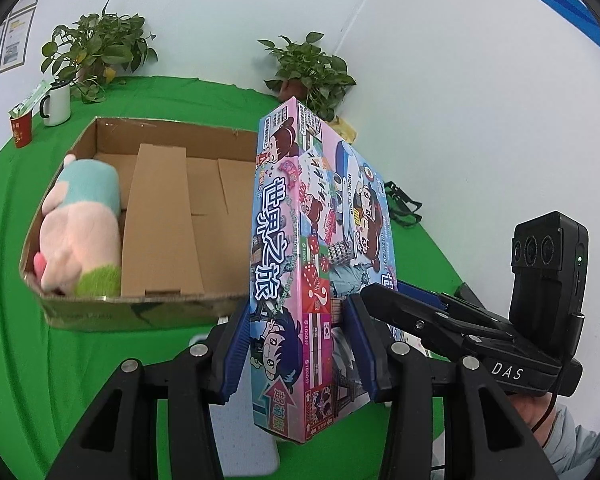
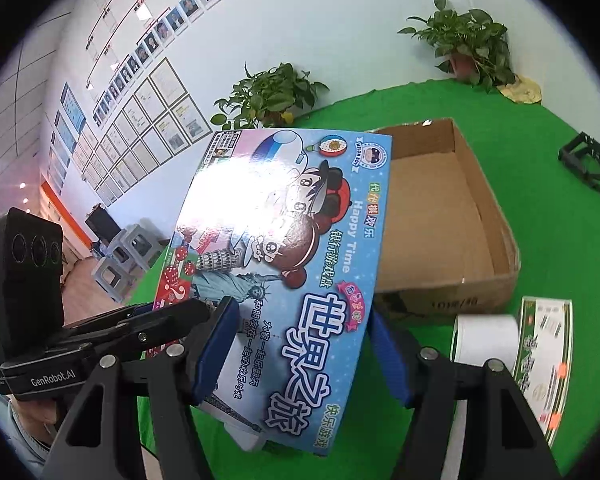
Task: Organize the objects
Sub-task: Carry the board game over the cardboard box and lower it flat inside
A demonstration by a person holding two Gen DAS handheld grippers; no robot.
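The step in hand appears to be the carrying of the board game box toward the cardboard carton, with the box raised off the green tabletop and gripped from two sides at once. The left gripper has its blue pads closed on the narrow thickness of the box near the lower end, one pad on each broad face; the right gripper clamps the same box across a wider span, its pads pressed to the two long edges near the lower end; in the left wrist view the right gripper's black finger reaches in against the box's right face. The box stands tilted, upper end leaning toward the carton; it hangs just in front of the carton's near wall, toward that wall's right end.

Inside the carton a plush toy lies along the left wall, with a loose cardboard flap beside it; the floor to the right looks free. The next move probably calls for carrying the box over the near wall and lowering it into that free part, both hands moving together so the grip does not twist. A white roll and a printed packet lie on the tabletop near the carton's near right corner, seemingly yet to be stowed.
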